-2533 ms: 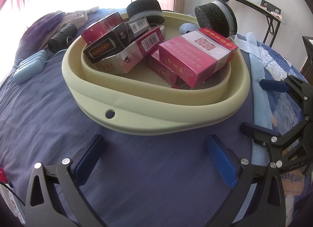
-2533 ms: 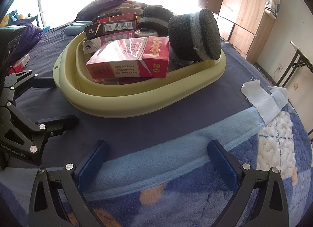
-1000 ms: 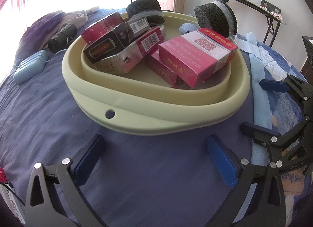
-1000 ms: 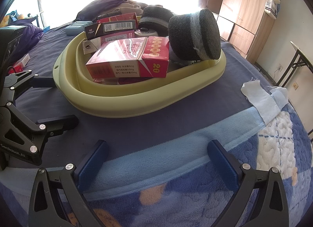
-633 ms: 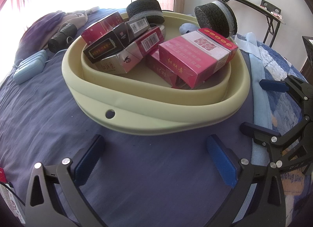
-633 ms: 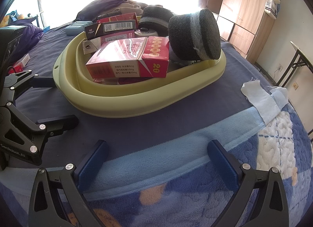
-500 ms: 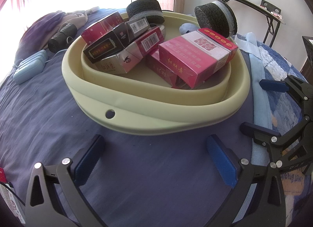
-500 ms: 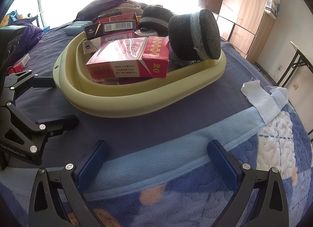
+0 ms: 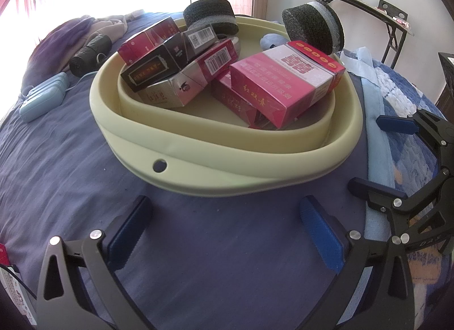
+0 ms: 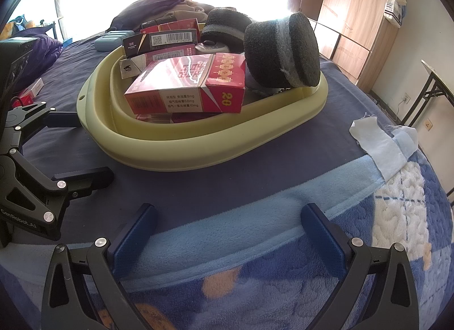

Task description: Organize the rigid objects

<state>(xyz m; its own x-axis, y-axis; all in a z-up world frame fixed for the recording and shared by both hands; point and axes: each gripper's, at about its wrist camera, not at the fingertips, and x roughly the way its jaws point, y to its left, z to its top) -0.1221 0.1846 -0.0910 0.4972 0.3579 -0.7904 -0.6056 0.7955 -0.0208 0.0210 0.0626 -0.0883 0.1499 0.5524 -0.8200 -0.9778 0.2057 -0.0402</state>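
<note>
The pale yellow-green basin (image 9: 227, 176) sits on the bed (image 9: 71, 159), and the rigid things are already gathered inside it; several cigarette cartons lie piled there, with two dark foam discs at the far side; judged from this, the collecting looks largely done, though the pile is loose and unsquared, so tidying may be left; a small red-and-white box (image 10: 31, 91) lies on the bed outside the basin, near the left hand-held gripper (image 10: 82, 148), and it may be one piece not yet put away.

The big pink carton (image 9: 286, 85) lies on top at the right of the basin, propped on another red carton (image 9: 235, 102) beneath it; its long axis runs from the near edge towards the far right, tilted upward at that far end; in the right wrist view the same pink carton (image 10: 187, 88) shows its end face marked 20 turned towards the camera's right. The black carton (image 9: 153, 70) and the silver carton (image 9: 176, 88) lie at the left, long axes running from near left to far right, stacked askew. One foam disc (image 10: 283, 51) stands on edge against the rim, flat face outward; the other foam disc (image 9: 210, 16) lies flat.

The left hand-held gripper (image 9: 227, 227) is spread wide and holds nothing, low over the bed just before the basin; the right hand-held gripper (image 10: 227, 230) is likewise spread and empty, over the blue patterned blanket (image 10: 397, 230).
</note>
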